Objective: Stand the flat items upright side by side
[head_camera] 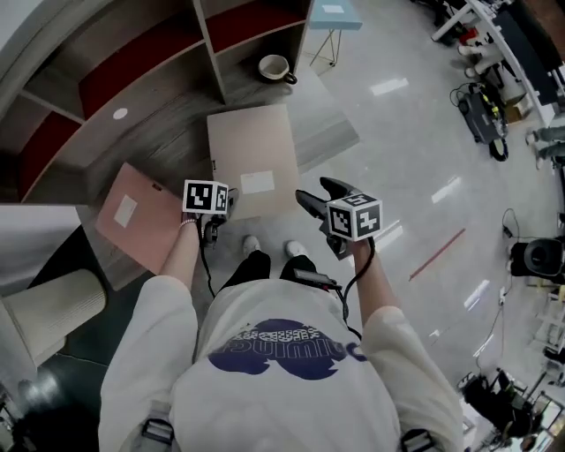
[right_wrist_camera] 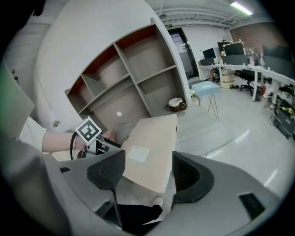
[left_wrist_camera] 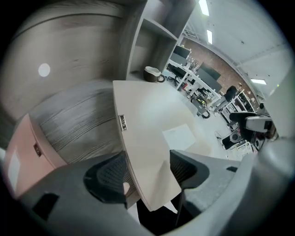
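The beige folder (head_camera: 252,159) lies flat on the grey wood-grain ledge (head_camera: 177,132) of a shelf unit (head_camera: 212,40). It carries a white label (head_camera: 257,182) near its front edge, and its near corner juts out past the ledge. A pink folder (head_camera: 141,216) lies flat too, at about 8 o'clock from the beige one and apart from it. At 12 o'clock a mug (head_camera: 276,68) sits in an open compartment.

The left gripper (head_camera: 221,207) is at the beige folder's near left corner. Its jaws stand wide, and the corner reaches in between the pads without either pressing on it. The right gripper (head_camera: 322,196) hangs at 4 o'clock from the folder, off the ledge and over the floor. Its jaws are wide as well, with nothing gripped (the folder only shows beyond them).

A glossy pale floor (head_camera: 397,132) spreads out to the right, and a small light-blue table (head_camera: 334,13) stands at 1 o'clock.

The head view alone shows both folders whole, plus the person's white shirt. Only the left gripper view shows a small tag on the beige folder's left edge (left_wrist_camera: 122,122) and a brick wall far off (left_wrist_camera: 216,64). The right gripper view shows the shelf unit's red-backed compartments rising tall, desks with monitors (right_wrist_camera: 239,57) at 2 o'clock, and the person's shoe under the overhanging corner.
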`<state>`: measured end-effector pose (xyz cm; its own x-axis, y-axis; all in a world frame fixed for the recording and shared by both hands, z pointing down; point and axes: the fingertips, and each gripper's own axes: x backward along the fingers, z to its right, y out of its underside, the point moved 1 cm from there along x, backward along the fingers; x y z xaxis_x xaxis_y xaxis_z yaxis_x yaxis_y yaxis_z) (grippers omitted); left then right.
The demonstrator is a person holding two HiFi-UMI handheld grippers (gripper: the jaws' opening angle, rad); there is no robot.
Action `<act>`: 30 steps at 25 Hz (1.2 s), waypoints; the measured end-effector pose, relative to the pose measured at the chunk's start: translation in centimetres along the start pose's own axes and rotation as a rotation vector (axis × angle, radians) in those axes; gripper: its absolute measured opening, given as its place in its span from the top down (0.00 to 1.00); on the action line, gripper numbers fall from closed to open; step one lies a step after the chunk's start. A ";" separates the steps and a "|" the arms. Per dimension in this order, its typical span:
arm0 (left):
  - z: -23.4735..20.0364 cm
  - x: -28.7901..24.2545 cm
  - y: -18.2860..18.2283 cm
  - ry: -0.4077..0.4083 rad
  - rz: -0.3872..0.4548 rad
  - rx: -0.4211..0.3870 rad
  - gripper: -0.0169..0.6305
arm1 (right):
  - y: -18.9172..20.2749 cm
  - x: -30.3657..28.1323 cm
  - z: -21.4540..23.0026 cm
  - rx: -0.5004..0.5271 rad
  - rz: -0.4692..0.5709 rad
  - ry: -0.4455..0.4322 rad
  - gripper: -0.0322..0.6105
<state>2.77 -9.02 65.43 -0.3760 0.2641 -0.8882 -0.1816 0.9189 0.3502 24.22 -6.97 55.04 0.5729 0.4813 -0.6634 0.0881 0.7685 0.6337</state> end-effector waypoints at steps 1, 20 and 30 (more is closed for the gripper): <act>-0.1 -0.2 -0.1 0.011 -0.011 -0.006 0.53 | 0.4 -0.2 0.2 -0.022 -0.004 0.004 0.46; -0.7 -1.2 0.2 0.067 -0.111 0.082 0.56 | 6.0 -6.8 5.4 -0.314 -0.179 -0.245 0.40; -0.6 -1.1 -0.1 0.049 -0.136 0.100 0.59 | 7.6 -11.3 5.4 -0.452 -0.266 -0.480 0.40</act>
<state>2.63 -9.61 66.51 -0.3982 0.1229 -0.9090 -0.1430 0.9705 0.1939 22.83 -8.80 69.53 0.8839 0.0939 -0.4581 -0.0120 0.9838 0.1787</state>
